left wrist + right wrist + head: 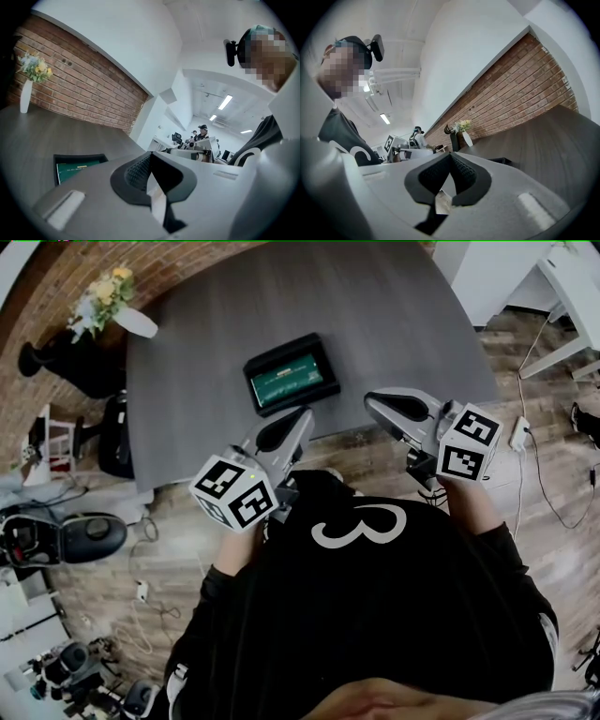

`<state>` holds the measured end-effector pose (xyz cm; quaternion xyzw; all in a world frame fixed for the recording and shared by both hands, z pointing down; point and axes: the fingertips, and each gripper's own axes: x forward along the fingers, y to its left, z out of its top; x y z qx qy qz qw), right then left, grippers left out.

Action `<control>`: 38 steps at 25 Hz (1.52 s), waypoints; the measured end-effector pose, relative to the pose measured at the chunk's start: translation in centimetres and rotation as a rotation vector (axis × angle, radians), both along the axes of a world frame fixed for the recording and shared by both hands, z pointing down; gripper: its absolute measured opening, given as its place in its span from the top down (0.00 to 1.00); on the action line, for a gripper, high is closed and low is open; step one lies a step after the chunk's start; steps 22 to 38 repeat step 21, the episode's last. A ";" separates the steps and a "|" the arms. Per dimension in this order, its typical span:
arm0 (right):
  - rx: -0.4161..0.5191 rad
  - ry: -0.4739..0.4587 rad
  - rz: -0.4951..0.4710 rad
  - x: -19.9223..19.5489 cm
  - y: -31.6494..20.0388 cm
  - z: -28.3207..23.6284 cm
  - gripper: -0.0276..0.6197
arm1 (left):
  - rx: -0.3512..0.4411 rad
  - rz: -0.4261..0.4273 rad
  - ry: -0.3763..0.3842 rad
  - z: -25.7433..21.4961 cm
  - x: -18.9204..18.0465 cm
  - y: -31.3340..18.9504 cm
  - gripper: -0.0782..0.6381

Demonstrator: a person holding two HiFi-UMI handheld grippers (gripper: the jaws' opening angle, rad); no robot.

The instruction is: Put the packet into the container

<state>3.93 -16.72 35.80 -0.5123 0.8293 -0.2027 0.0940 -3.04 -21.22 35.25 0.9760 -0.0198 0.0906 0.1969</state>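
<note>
A black container (251, 372) stands on the grey table (394, 315) near its front edge, with a green packet (292, 381) lying flat inside it. My left gripper (302, 414) hangs just in front of the container, off the table edge, its jaws shut with nothing between them. In the left gripper view the container (60, 159) and the packet (75, 169) show to the left of the shut left gripper (149, 154). My right gripper (372, 399) is held to the right of the container, also shut and empty. In the right gripper view a corner of the container (500, 161) shows beyond the shut right gripper (450, 154).
A white vase of flowers (120, 313) stands at the table's far left corner by the brick wall. Wooden floor with cables (525, 442) lies to the right. Equipment (66, 538) crowds the floor at left. White furniture (562, 287) stands at the far right.
</note>
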 end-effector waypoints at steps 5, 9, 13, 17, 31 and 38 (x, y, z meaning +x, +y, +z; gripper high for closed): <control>-0.007 -0.022 -0.007 -0.2 0.3 0.6 0.96 | -0.005 0.006 0.004 0.0 0.1 0.3 0.87; -0.005 -0.043 -0.009 0.0 0.3 0.7 0.96 | 0.003 0.007 0.000 -0.6 0.0 0.4 0.87; 0.000 -0.046 -0.001 -0.2 0.3 1.0 0.96 | -0.008 0.001 0.001 -0.1 -0.7 0.3 0.87; -0.027 -0.041 -0.001 -0.7 0.5 2.1 0.96 | -0.020 0.000 -0.019 0.9 -1.1 0.5 0.87; -0.031 -0.042 -0.009 -1.3 0.6 2.2 0.96 | -0.045 0.010 0.000 1.4 -1.1 0.8 0.87; -0.031 -0.042 -0.009 -1.3 0.6 2.2 0.96 | -0.045 0.010 0.000 1.4 -1.1 0.8 0.87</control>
